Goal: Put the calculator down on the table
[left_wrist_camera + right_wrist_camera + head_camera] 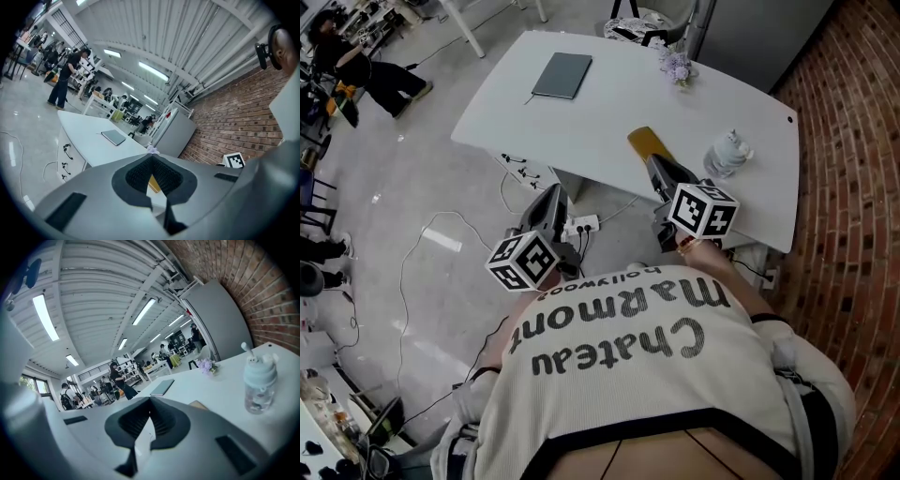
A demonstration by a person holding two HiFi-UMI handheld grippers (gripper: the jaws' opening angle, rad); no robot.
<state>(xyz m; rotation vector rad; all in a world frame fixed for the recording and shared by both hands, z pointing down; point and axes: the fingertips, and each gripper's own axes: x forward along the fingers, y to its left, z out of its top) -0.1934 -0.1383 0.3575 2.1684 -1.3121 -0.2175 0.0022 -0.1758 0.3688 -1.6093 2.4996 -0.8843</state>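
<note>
- The calculator (643,142) shows as a flat mustard-yellow slab. It lies on the white table (609,103), just right of centre in my head view and near the table's lower edge.
- My right tongs (657,169) point up the frame at it, with their tips just below its lower end. I cannot tell whether they touch it. Their jaws are closed together with nothing between them.
- My left tongs (551,199) sit to its lower left, off the table's edge and apart from it. Their jaw tips meet and hold nothing.
- In the right gripper view only a tan corner of it shows above the jaw housing.
- In the left gripper view only a yellow sliver shows through the gap behind the closed tips.
- Its keys and display are too small to make out.
</note>
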